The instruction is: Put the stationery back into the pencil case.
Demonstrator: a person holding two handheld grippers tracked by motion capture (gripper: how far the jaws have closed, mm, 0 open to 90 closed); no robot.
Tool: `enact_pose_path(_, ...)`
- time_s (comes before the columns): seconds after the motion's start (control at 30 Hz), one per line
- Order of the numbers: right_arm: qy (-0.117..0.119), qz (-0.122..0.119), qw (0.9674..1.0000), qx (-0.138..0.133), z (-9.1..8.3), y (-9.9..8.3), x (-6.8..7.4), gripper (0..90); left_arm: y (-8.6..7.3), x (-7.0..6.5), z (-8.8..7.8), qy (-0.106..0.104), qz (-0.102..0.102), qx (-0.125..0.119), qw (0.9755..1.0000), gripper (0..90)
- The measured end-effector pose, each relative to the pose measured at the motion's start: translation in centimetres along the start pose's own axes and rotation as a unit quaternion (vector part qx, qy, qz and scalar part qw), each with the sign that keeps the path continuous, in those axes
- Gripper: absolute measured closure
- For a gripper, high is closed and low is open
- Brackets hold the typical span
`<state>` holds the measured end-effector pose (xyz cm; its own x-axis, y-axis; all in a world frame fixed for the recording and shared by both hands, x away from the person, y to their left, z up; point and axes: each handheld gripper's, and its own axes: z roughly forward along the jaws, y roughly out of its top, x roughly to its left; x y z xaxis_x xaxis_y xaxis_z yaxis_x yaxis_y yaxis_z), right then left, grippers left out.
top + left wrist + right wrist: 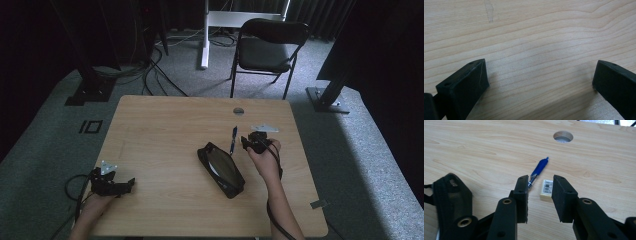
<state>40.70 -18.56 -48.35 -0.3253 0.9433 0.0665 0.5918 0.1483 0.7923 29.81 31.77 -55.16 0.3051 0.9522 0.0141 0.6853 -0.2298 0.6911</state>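
Eraser (546, 187) lay flat on the table (160, 125), just beyond the right gripper's (540, 187) parted jaws and beside a blue pen (537, 170), gripped by nothing. At the table's left edge the left gripper (125, 185) rested with jaws spread wide over bare wood, holding nothing. Near the middle lay a black pouch (222, 170), the pen (233, 140) just right of it, then the right gripper (247, 143), loosened and empty.

A black folding chair (267, 47) stands beyond the wooden table (165, 130) (cables, apparently, alongside).
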Motion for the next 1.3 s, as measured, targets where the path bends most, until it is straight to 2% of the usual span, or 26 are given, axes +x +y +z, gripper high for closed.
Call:
enact_pose_path(0.47, -0.021, 0.018, 0.9996, 0.0, 1.5, -0.6, -1.1, 62.1, 0.0, 0.0, 0.0, 0.0, 0.0, 0.0, 1.0, 0.3)
enact_pose_path(0.8, -0.031, 0.024, 0.9992, 0.0, 2.8, -1.1, -1.8, 52.4, 0.0, 0.0, 0.0, 0.0, 0.0, 0.0, 1.0, 0.3)
enact_pose_path(0.93, -0.03, 0.033, 0.999, 0.003, 3.3, -1.2, -2.1, 49.1, 0.0, 0.0, 0.0, 0.0, 0.0, 0.0, 1.0, 0.3)
enact_pose_path(1.2, -0.007, 0.041, 0.999, 0.017, 4.5, -1.2, -1.7, 44.1, 0.0, 0.0, 0.0, 0.0, 0.0, 0.0, 1.0, 0.3)
enact_pose_path(1.3, -0.011, 0.037, 0.999, 0.019, 4.7, -1.2, -1.6, 44.1, 0.0, 0.0, 0.0, 0.0, 0.0, 0.0, 1.0, 0.3)
